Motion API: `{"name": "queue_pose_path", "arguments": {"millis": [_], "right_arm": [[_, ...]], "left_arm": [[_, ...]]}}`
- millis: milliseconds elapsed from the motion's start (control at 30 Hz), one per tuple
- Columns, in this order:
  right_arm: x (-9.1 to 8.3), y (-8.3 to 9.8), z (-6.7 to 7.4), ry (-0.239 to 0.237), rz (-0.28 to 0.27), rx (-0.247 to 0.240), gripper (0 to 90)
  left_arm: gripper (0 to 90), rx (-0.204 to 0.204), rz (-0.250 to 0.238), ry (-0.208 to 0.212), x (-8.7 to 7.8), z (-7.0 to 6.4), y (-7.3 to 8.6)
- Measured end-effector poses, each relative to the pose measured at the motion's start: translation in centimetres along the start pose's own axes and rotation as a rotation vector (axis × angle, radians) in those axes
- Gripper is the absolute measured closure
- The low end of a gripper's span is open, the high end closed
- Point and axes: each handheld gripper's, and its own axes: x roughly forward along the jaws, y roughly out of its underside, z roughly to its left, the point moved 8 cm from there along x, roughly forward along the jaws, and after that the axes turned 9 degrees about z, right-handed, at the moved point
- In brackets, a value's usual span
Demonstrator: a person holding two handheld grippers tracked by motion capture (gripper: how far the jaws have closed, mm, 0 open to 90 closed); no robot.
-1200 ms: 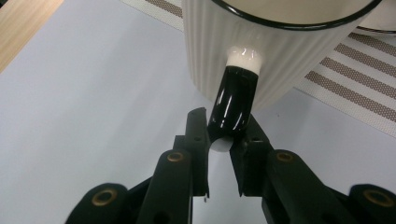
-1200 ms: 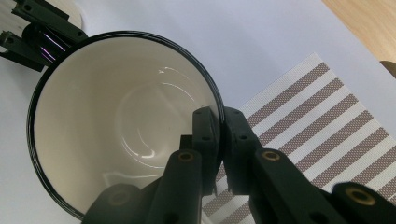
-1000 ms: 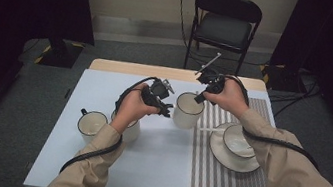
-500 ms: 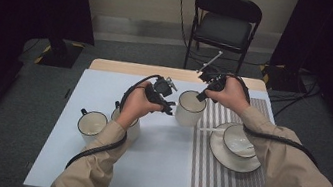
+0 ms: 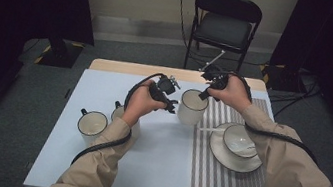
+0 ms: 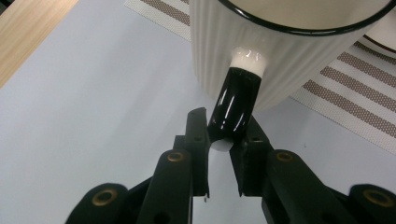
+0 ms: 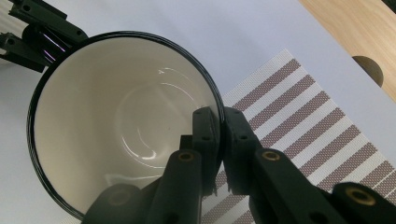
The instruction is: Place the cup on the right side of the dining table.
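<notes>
Holding one big ribbed cup (image 5: 192,107) together, both grippers have a firm grip on it. The left gripper (image 6: 219,140) has its fingers shut tight on the cup's shiny black handle (image 6: 235,105). The right gripper (image 7: 219,128) pinches the cup's rim, one finger inside and one outside. The cup is cream with a thin black edge, and it is empty inside. It stands upright on the pale worktop (image 5: 105,84), right at the edge of the striped mat (image 5: 226,184).

The grabbing looks done. Lifting or moving the cup seems to be what is left.

Nearer the person, two smaller mugs (image 5: 91,124) wait on the left. A saucer (image 5: 234,157) with a bowl and spoon sits on the mat. Farther off stands a black chair (image 5: 225,24).
</notes>
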Motion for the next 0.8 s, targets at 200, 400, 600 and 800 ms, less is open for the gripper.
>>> {"name": "queue_pose_path", "arguments": {"millis": [200,400,600,800], "right_arm": [[0.0,0.2,-0.5,0.005,0.001,-0.005,84.9],[-0.2,0.3,-0.9,0.011,0.001,-0.008,85.0],[0.0,0.5,-1.3,0.008,0.001,-0.006,85.0],[0.0,0.7,-1.7,0.015,0.006,-0.004,85.0]], "left_arm": [[77.9,0.004,-0.001,-0.002,0.3,0.0,-0.5],[77.9,0.015,0.004,-0.007,0.4,0.0,-0.9],[77.9,0.010,0.008,-0.009,0.7,0.0,-1.2],[77.8,0.004,0.008,0.000,1.0,-0.1,-1.6]]}}
